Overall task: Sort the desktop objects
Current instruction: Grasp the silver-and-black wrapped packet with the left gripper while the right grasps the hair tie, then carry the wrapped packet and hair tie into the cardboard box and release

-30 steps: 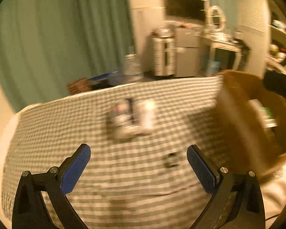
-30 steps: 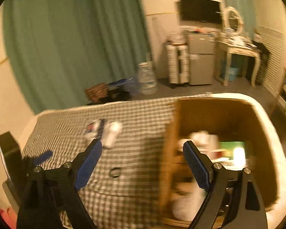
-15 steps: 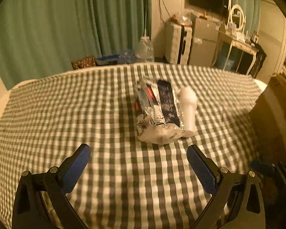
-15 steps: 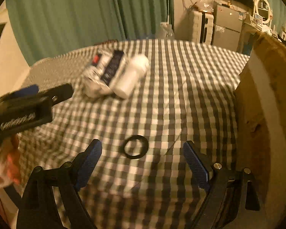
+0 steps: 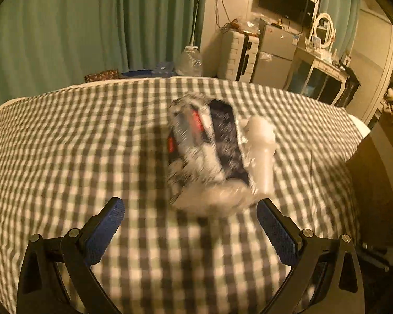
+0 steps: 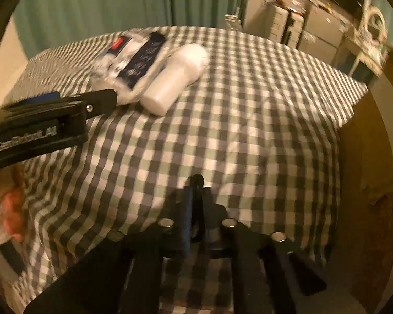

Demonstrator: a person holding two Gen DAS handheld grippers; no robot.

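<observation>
At the bottom centre of the right view the right gripper (image 6: 195,183) is clenched on a small black ring (image 6: 197,179), probably to lift it, while the left gripper (image 5: 190,219) gapes before the packet (image 5: 207,157) and bottle (image 5: 262,149) at frame centre.

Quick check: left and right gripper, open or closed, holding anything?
Left gripper: open, empty, with the plastic packet just ahead.
Right gripper: shut; a small dark thing shows at its tips, but what cannot be told.
</observation>
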